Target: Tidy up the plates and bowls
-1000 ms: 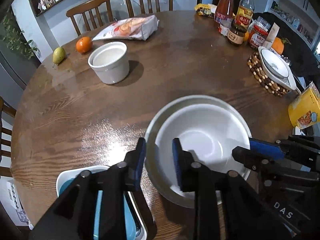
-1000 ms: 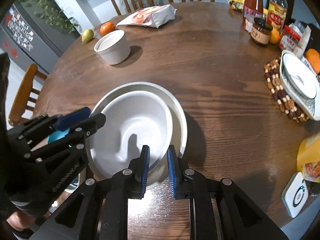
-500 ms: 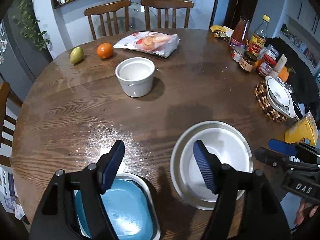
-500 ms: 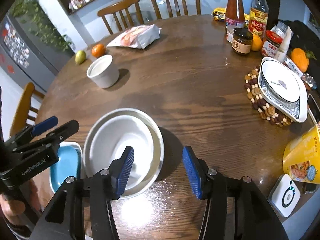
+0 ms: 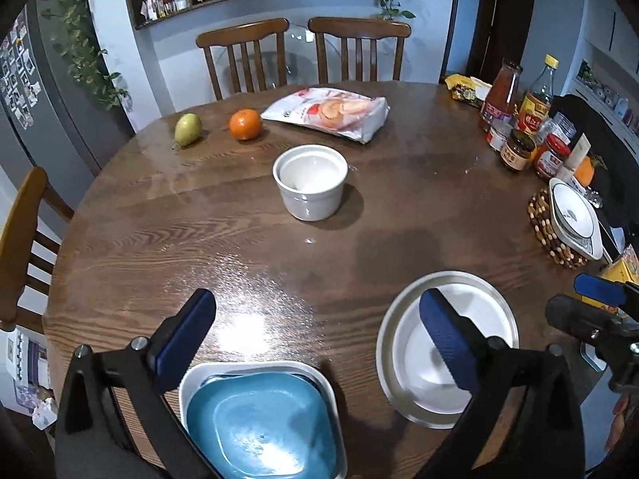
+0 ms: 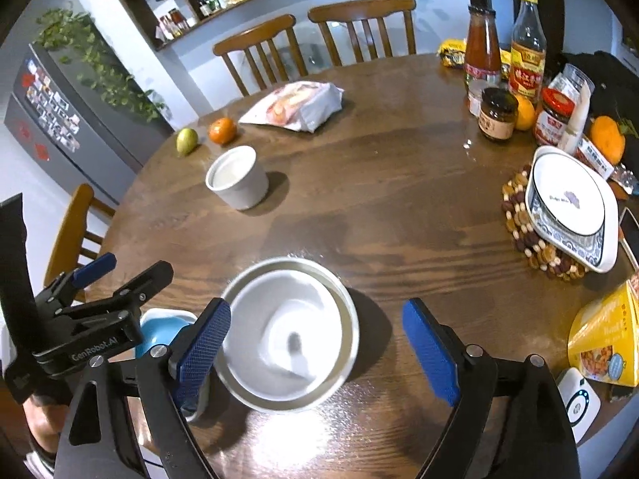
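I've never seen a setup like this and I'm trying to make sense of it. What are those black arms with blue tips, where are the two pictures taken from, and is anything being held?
A person holds a two-finger clamp tool in each hand, with a fisheye camera on each looking along its fingers. One picture looks from the left gripper, the other from the right gripper. Both are opening, with nothing between the blue pads.

On the round wooden table sit a white bowl nested in a larger one, a blue square plate on a white one, a white pot, fruit and bottles.
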Demonstrator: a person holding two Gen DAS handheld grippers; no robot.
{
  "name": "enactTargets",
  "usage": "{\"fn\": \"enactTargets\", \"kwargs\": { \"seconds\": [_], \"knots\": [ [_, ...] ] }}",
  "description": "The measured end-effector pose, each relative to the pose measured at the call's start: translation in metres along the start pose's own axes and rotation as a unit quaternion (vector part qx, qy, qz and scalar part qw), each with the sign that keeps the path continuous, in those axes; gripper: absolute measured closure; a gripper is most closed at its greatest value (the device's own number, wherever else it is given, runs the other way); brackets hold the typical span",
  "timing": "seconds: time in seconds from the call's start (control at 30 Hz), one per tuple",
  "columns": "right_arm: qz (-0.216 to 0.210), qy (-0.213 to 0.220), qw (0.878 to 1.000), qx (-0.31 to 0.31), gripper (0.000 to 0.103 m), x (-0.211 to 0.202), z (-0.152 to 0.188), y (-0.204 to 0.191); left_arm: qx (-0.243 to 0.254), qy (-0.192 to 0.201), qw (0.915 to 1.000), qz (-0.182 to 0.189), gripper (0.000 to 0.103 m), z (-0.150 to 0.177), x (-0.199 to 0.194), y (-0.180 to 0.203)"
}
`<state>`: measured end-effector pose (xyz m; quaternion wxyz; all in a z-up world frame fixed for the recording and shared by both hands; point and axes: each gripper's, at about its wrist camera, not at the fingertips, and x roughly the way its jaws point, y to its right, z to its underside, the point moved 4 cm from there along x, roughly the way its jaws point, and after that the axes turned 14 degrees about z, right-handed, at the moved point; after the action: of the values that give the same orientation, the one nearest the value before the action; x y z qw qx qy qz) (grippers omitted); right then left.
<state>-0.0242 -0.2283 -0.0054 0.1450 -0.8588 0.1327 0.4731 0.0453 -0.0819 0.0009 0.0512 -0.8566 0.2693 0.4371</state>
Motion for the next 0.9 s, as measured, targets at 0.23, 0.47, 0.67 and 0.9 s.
{"fn": "enactTargets", "kwargs": {
  "seconds": [0.23,0.47,0.67,0.9],
  "knots": [
    [-0.005,0.007,1.000,-0.004,0.015,-0.005,-0.009,-0.006,-0.005,0.008,0.9999,-0.004,0.001,-0.004,-0.006,-0.006],
    [-0.009,0.010,1.000,-0.009,0.015,-0.005,-0.015,-0.013,-0.010,0.012,0.9998,-0.009,0.001,-0.008,-0.009,-0.012],
    [-0.011,0.013,1.000,-0.014,0.015,-0.006,-0.019,-0.017,-0.011,0.012,0.9998,-0.011,0.001,-0.009,-0.008,-0.015],
    [-0.012,0.012,1.000,-0.018,0.015,-0.004,-0.021,-0.020,-0.012,0.011,0.9998,-0.010,0.001,-0.011,-0.007,-0.018]
  ]
}}
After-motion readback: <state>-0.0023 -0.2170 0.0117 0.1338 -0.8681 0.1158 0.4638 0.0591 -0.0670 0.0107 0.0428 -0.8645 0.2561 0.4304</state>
